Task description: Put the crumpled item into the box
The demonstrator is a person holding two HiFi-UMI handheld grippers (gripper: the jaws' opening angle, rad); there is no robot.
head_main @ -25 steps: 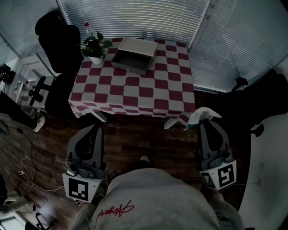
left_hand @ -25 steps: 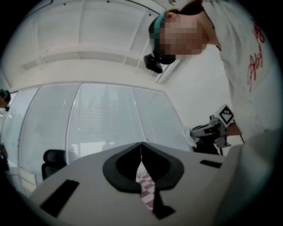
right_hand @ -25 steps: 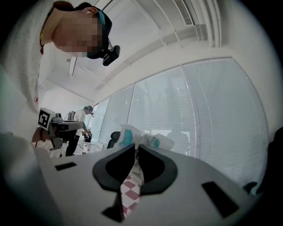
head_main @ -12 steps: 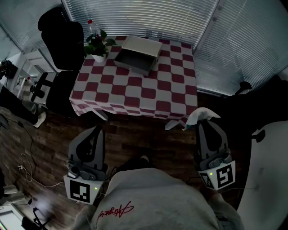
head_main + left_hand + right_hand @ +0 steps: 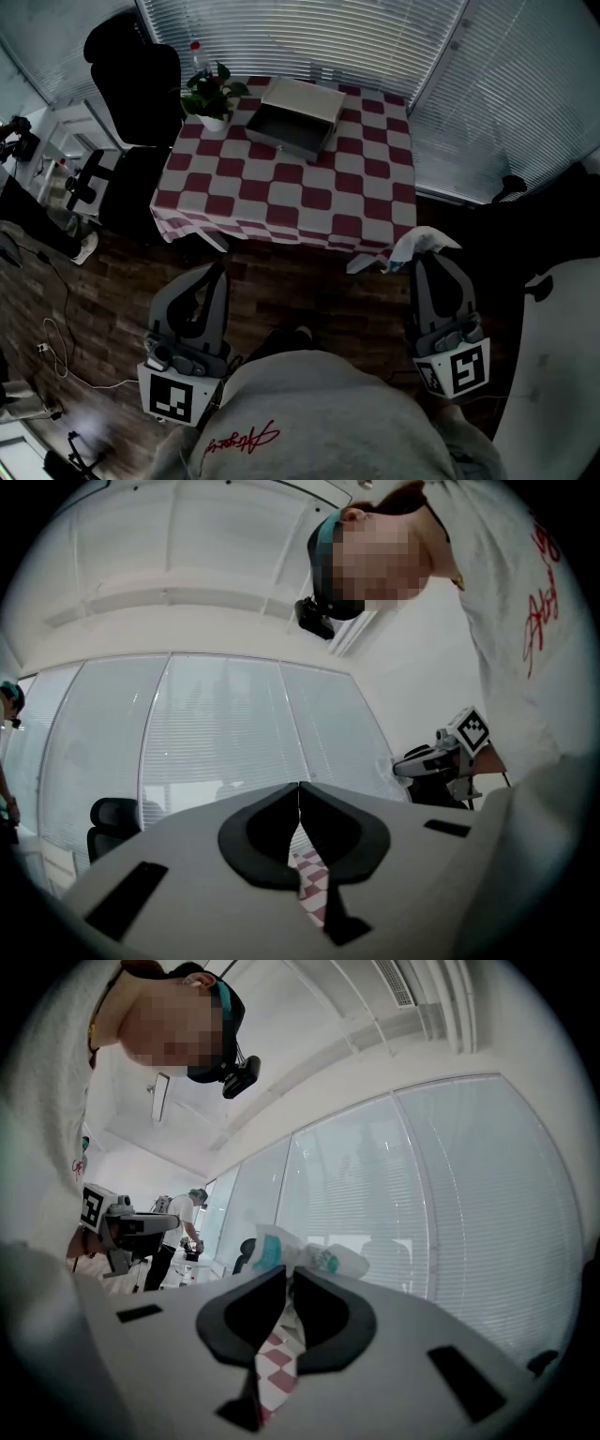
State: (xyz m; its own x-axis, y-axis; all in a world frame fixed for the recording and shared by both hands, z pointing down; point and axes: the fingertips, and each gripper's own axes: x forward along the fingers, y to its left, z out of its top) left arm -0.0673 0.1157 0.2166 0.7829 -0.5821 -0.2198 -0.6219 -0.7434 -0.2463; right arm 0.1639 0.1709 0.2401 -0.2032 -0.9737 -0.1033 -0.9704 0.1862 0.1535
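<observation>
Crumpled item (image 5: pixel 278 1249) pinched in right gripper (image 5: pixel 289 1277), well apart from the box (image 5: pixel 284 141).

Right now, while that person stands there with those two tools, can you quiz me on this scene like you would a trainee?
1. True or false: the crumpled item already lies in the box on the checked table.
2. Which side's tool holds the crumpled item? A. left B. right C. neither
3. What stands on the table just left of the box in the head view?

Key
1. False.
2. B: the right gripper is shut on it.
3. A potted plant.
</observation>
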